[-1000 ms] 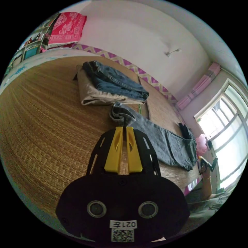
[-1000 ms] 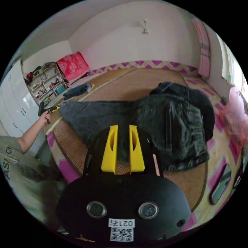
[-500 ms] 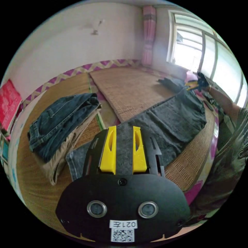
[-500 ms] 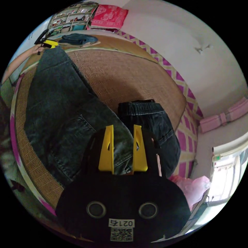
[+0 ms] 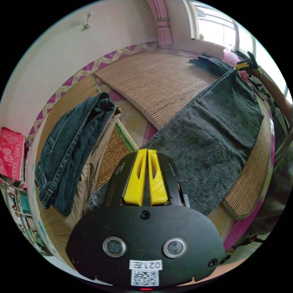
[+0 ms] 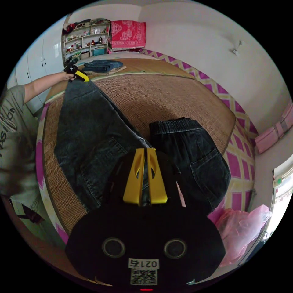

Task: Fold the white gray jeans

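Both ends of the gray jeans (image 5: pixel 210 131) are now pinched, where half a second ago the jaws were parted over the cloth. In the left gripper view, the left gripper (image 5: pixel 146 177) is seen clenched on the hem end near the front edge of the bed (image 5: pixel 158 82), beside a stack of folded jeans (image 5: pixel 70 146); the garment is stretched flat along the mat to the far right gripper (image 5: pixel 244 64). In the right gripper view, the right gripper (image 6: pixel 146 177) has been closed on the waist end, next to the black jeans (image 6: pixel 195 155), with the left gripper (image 6: pixel 77 74) held at the far hem. A fold, end to end, is judged ready to be started.
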Motion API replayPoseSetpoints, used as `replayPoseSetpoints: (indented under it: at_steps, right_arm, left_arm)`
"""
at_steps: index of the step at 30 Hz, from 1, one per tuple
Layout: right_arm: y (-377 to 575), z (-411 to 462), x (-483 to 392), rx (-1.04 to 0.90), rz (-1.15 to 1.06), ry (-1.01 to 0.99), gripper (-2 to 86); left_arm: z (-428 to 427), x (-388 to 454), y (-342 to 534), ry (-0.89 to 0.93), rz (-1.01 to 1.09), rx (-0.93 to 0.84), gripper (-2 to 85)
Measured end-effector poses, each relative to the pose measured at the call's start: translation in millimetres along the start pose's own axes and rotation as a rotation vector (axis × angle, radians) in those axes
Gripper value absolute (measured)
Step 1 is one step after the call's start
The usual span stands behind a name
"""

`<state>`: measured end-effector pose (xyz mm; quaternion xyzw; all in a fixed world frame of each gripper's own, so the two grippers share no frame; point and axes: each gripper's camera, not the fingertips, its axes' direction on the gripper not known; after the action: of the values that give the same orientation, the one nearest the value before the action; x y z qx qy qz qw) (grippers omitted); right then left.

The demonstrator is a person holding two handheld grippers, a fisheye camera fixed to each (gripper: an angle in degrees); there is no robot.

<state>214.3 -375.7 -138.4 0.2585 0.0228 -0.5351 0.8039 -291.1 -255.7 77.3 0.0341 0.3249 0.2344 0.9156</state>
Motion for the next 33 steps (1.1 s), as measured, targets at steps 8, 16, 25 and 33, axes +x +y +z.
replayPoseSetpoints:
  at_steps: [8, 16, 25, 33]
  right_arm:
    - [5.4, -62.8, -2.8, 0.05, -0.005, -0.017, -0.9]
    - [99.0, -212.0, -91.9, 0.245, -0.061, -0.027, -0.9]
    - [231.1, -201.8, -237.6, 0.006, -0.041, -0.203, -0.8]
    - [284.2, -170.6, -228.6, 0.061, 0.231, -0.263, 2.3]
  left_arm:
    - [-82.3, 18.8, 28.3, -0.007, -0.007, 0.174, -0.9]
    - [-245.0, 72.7, 136.7, 0.052, 0.041, 0.478, -0.9]
    - [-267.5, 159.5, 277.7, 0.261, -0.07, 0.403, -1.0]
    - [-258.9, 157.5, 323.1, 0.342, -0.338, 0.502, -0.9]
